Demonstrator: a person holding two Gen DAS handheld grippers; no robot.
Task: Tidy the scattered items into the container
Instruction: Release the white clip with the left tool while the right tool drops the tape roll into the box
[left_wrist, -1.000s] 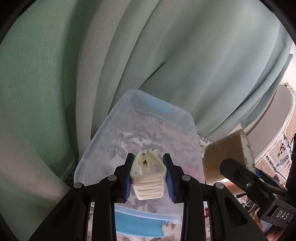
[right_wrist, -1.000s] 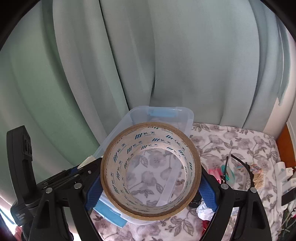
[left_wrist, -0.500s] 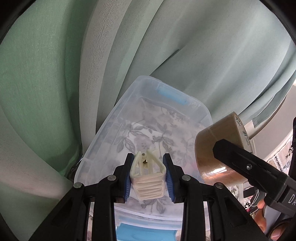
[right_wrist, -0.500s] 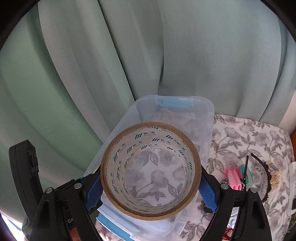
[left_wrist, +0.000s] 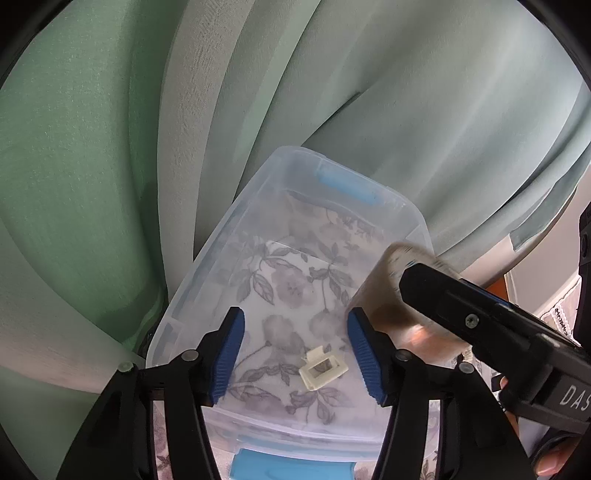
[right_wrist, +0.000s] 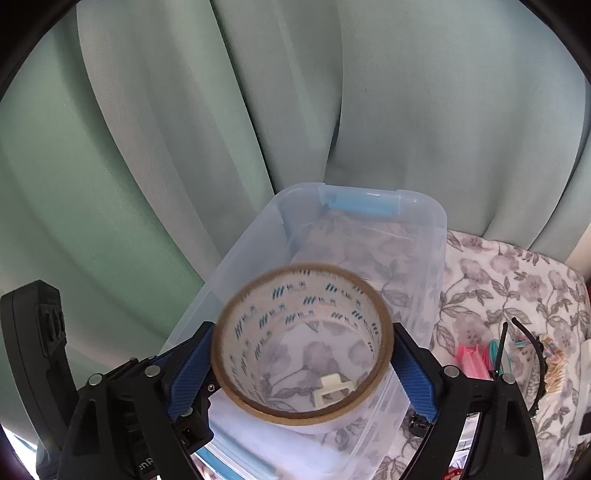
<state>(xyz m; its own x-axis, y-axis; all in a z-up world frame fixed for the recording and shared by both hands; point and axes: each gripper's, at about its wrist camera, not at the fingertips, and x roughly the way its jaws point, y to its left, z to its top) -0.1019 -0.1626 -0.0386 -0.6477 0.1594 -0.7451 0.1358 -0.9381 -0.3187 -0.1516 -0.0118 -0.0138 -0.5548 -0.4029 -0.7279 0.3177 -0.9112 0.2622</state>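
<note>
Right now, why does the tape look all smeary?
Right wrist view: the tape roll is smeared by motion blur, probably because it is moving fast, while the blue pads beside it are sharp. Left wrist view: the same roll is a brown smudge, but the white clip in the bin is crisp.

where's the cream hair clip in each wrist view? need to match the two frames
Left wrist: cream hair clip lies on the container floor, low centre, between the open left claw fingers.
Right wrist: same clip low centre, seen through the hole of the tape roll at the right claw.
Shared landmark: blue latch on the clear container's far rim.
</note>
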